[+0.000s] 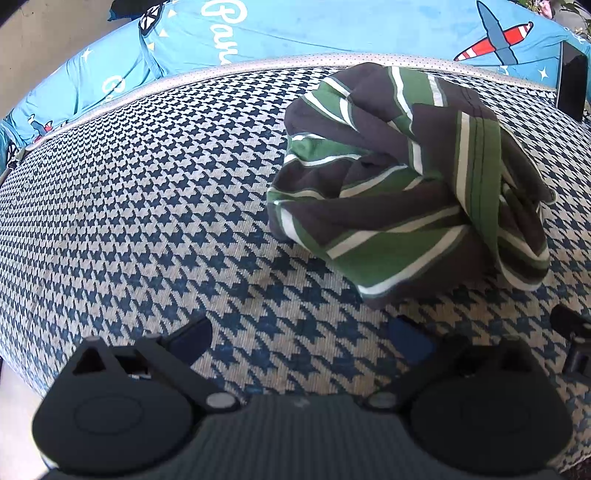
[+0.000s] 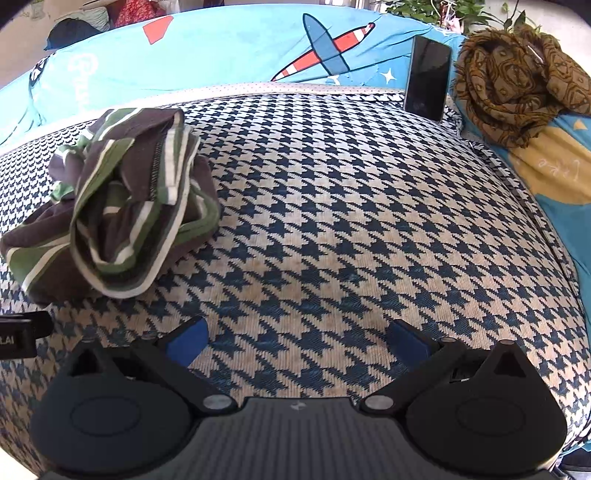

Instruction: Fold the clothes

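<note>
From my left wrist camera, I am looking along my left gripper [image 1: 301,341], whose two blue-padded fingers [image 1: 192,338] are standing wide apart with nothing between them. They are hovering low over a cushion [image 1: 129,206] covered in navy and cream houndstooth fabric. The striped garment [image 1: 399,184], dark brown with green and white bands, is lying crumpled in a heap on the cushion, ahead of my left gripper and off to its right, not touching the fingers. Behind the cushion a light blue cloth [image 1: 314,33] printed with a red and white aeroplane is running across the top of the view. A dark phone [image 1: 572,86] is showing at the far right edge. A black piece of my right gripper [image 1: 574,339] is peeking in at the right edge, near the garment.

From my right wrist camera, I am seeing my right gripper [image 2: 297,341] with its fingers likewise spread apart and empty over the bare houndstooth cushion [image 2: 351,206]. The striped garment [image 2: 118,199] is sitting bunched up at the left, ahead of and beside my left finger, clear of it. The phone [image 2: 426,75] is leaning upright at the back of the cushion against the blue cloth [image 2: 221,48]. Just right of it a brown patterned scarf [image 2: 517,85] is lying in a pile. A black part of my left gripper [image 2: 22,334] is showing at the left edge.
</note>
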A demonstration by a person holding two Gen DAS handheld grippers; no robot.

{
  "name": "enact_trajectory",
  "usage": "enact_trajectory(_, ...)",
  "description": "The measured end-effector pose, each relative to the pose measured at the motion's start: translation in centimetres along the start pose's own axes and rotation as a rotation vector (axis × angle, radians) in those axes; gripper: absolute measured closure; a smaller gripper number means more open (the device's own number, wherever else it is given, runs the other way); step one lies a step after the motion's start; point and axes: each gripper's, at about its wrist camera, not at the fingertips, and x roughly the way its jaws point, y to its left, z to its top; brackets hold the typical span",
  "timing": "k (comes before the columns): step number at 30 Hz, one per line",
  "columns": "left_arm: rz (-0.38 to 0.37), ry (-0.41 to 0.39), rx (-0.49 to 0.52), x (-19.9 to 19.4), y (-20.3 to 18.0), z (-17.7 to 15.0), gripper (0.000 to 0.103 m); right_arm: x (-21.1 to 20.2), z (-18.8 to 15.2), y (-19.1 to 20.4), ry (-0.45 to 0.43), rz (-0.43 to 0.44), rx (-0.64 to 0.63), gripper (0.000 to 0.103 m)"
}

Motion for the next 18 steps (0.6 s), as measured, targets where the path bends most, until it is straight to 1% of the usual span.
enact_trajectory(9, -0.002, 0.011, 0.001, -0.5, -1.3, -0.5, 0.000, 0.1, 0.2, 0.7, 0.052, 0.011, -0.004, 0.000)
enact_trajectory(13, -0.010, 0.018, -0.006, -0.8, -1.9, -0.6, 0.000, 0.0, 0.3, 0.7, 0.053, 0.015, -0.008, 0.000)
enact_trajectory(18, 0.005, 0.003, 0.024, -1.3, -2.4, -1.0, 0.000, 0.1, 0.3, 0.4, 0.053, 0.038, -0.020, 0.000)
